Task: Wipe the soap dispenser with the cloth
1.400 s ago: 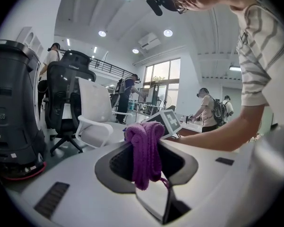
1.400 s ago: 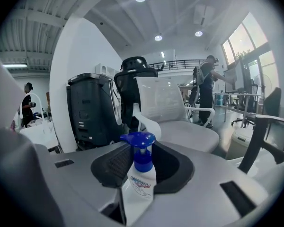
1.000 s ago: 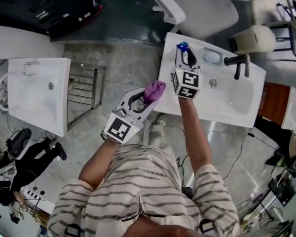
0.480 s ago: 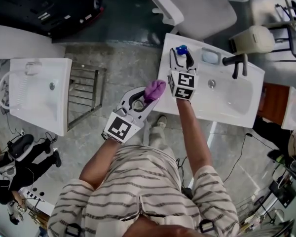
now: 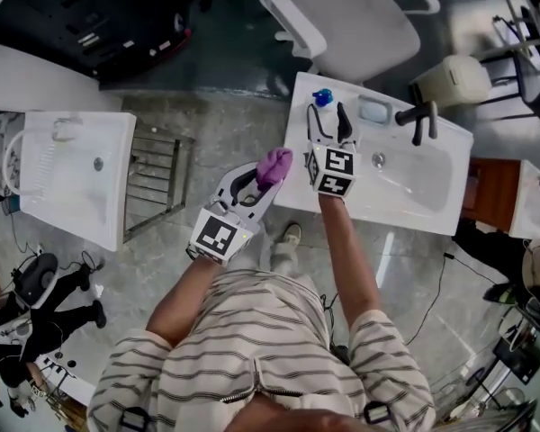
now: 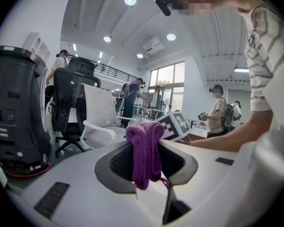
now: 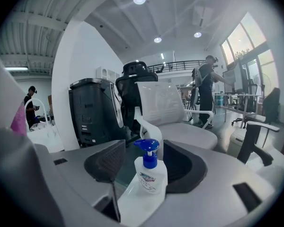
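Left gripper (image 5: 263, 180): fingers clenched on the purple cloth (image 6: 145, 154), which is bunched between the pads, with a fold standing above them and a loose end hanging below. This gripper is held off the near edge of the white washbasin (image 5: 423, 207), not over it. Right gripper (image 5: 328, 120): fingers released and spreading apart at this moment. Seen along them, the soap dispenser (image 7: 149, 176) stands in the gap with clear space on both sides, neither pad touching it. The dispenser is a white bottle with a blue pump head. It stands upright on the far left corner of the washbasin's rim, at the tips of the right gripper's fingers. The cloth and the dispenser are apart, with no contact between them. A black tap (image 5: 420, 120) stands further right along the same rim. A white chair (image 5: 360, 16) stands beyond the washbasin.
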The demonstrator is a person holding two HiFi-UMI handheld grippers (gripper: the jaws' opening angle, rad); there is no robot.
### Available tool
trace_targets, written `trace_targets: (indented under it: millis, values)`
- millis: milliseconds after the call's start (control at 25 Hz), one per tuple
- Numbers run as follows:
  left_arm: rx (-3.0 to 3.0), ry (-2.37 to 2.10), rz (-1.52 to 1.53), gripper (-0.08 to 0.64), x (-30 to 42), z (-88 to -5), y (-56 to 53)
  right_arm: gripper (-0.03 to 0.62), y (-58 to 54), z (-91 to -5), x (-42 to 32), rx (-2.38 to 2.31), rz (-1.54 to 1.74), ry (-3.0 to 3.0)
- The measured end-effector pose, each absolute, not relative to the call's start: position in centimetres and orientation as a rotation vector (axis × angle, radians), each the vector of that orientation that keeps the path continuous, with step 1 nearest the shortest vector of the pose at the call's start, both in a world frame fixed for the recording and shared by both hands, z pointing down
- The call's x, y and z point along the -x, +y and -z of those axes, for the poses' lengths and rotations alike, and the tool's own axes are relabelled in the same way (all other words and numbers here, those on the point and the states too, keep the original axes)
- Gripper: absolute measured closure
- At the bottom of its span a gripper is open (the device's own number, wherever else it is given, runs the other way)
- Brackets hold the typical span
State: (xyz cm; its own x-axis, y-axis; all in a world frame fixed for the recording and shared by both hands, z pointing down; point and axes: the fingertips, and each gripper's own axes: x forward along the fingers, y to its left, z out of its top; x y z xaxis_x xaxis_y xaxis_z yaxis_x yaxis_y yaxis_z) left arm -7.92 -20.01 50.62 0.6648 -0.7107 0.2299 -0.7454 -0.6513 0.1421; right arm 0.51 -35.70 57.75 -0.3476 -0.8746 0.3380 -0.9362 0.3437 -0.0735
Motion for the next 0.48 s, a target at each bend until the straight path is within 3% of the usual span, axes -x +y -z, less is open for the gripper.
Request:
trace_targets:
  millis: [360,480]
  values:
    - [-2.621,-1.382,-0.203,0.439,8.1,-47.7,-19.0,0.450,-29.3,-50.8,-1.0,-1.577,-0.386,-2.517]
    - [-2.613,-1.417,-0.182,0.440,7.8,-46.3,-18.3,0.521,-27.0,-48.1,-1.5,-1.597,-0.348,-2.543]
